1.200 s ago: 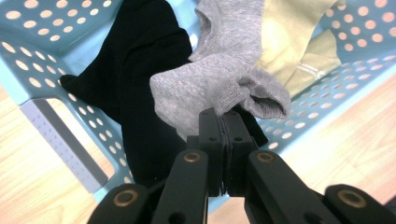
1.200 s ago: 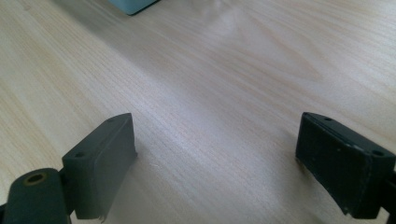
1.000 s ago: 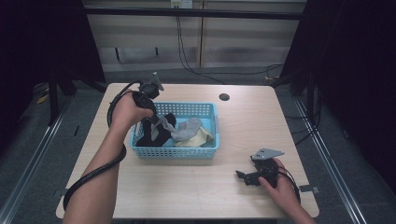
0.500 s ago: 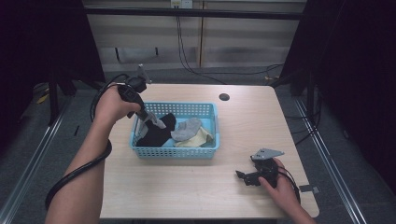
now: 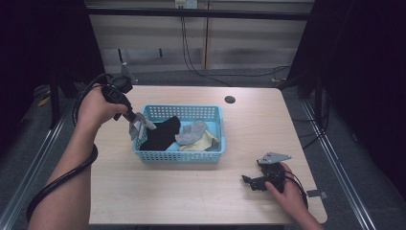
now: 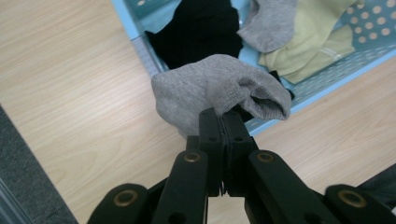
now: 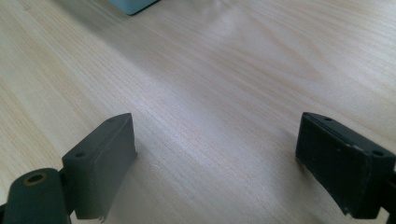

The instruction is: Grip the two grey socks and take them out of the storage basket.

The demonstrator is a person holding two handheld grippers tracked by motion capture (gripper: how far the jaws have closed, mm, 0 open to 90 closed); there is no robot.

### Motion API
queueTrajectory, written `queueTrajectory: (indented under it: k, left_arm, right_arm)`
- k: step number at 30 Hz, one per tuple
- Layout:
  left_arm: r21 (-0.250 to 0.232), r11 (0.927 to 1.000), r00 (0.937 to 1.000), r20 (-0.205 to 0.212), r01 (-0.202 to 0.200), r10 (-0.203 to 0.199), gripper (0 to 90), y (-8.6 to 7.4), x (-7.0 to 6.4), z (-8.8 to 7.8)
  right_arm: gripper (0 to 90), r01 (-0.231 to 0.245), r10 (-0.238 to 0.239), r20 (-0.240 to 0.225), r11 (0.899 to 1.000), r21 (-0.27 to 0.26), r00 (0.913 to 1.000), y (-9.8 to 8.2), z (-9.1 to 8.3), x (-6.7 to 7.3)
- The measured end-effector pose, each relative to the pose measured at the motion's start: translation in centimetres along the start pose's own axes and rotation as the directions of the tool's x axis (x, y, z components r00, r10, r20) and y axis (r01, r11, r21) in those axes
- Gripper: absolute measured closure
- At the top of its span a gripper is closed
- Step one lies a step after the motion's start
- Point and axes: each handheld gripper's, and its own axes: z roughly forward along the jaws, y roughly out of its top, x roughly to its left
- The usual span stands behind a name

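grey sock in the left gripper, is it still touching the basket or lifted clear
Cannot tell. In the left gripper view the left gripper is shut on the grey sock, which overlaps the blue basket rim, so no gap or contact shows.

Black grippers, brass rivets at fingers [image 6: 219, 135] (flat pads); grey plate, black cable, bare forearms.

Counts, high view:

- Table [image 5: 191, 191]: one, light wood.
- Basket [image 5: 182, 155]: one, blue, perforated, centre-left on table.
- Grey socks: two. One [image 5: 141, 122] hangs at basket's left edge; second [image 5: 190, 132] lies inside basket, middle.
- Black garment [image 5: 160, 135]: one, inside basket, left part.
- Yellow-green cloth [image 5: 203, 142]: one piece, inside basket, right part; single or pair, cannot tell.
- Grippers: two. Left gripper [image 5: 136, 125] far left; right gripper [image 5: 250, 182] near right.
- Hands: two.
- Dark round hole [image 5: 230, 99]: one, far side of tabletop.
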Motion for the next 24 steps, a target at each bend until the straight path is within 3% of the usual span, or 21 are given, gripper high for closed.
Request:
queueTrajectory:
  k: [15,24]
  left_arm:
    - [-0.011,0.9956,0.9953,-0.026,0.093,-0.094,88.3,-4.0,3.3,0.4]
    - [0.011,0.9899,0.9896,-0.03,0.141,-0.141,88.2,-6.3,5.2,2.3]
  right_arm:
    - [11.4,0.001,-0.001,0.001,1.0,-0.001,1.0,0.0,0.0,0.0]
    - [11.3,0.002,-0.002,0.001,1.0,-0.001,1.0,0.0,0.0,0.0]
